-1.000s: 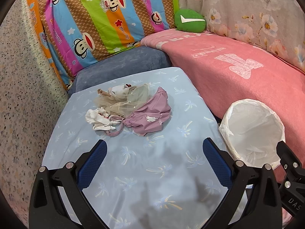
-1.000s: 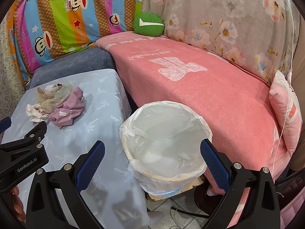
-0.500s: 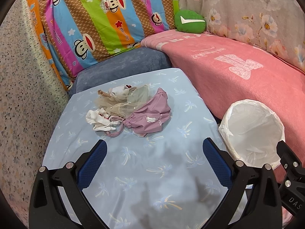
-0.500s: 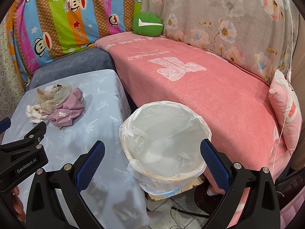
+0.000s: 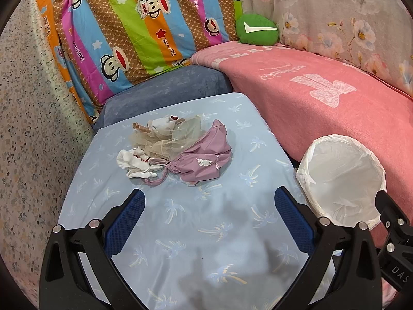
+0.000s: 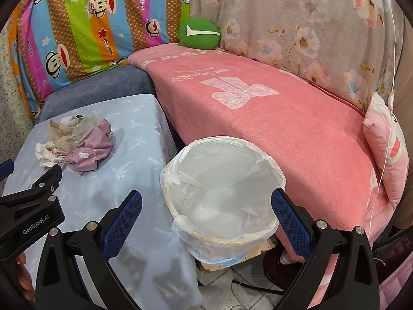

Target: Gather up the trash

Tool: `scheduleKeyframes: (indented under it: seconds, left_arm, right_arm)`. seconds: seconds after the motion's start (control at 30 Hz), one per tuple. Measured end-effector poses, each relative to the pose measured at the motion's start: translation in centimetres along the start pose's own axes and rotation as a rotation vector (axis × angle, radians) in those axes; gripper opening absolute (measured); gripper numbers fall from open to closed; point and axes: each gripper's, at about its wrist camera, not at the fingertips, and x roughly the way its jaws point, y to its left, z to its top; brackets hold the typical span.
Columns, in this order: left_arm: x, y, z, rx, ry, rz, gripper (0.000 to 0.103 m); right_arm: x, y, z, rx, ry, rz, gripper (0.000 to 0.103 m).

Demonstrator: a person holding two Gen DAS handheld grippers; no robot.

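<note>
Clearly nothing is in hand yet: both tongs stand wide open and empty. The left tongs [image 5: 209, 219] hover over the tabletop [image 5: 180, 245], which is covered in pale blue palm-print cloth, and the trash pile [image 5: 175, 147] sits straight ahead of them, just above the frame's centre and slightly left of the midline between the fingers. The pile is a clump of a mauve pouch [image 5: 204, 157], beige netting [image 5: 167, 139] and white scraps [image 5: 134, 162], all touching, and it stretches from lower left to upper right of the frame, so its long axis runs askew to the line between the blue pads [image 5: 124, 224].

The right tongs [image 6: 206, 222] frame the bin [image 6: 222, 188], lined with a clear bag, which stands on the floor between the tabletop and the pink sofa [image 6: 284, 118]. In that view the pile lies far off at the left edge, past the left tongs' body.

Judging from this, the left tongs are the nearer and should reach forward and down, closing across the pile's narrower width. The bin then lies to their right, at the lower right of the left view, just off the tabletop's edge.
</note>
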Motion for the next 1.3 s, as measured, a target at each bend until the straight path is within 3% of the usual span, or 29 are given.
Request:
scheduleKeyframes:
  seconds: [1.3]
  left_arm:
    - [0.40, -0.11, 0.05, -0.004, -0.008, -0.018, 0.096]
  right_arm:
    - [-0.12, 0.19, 0.13, 0.006, -0.012, -0.006, 0.097]
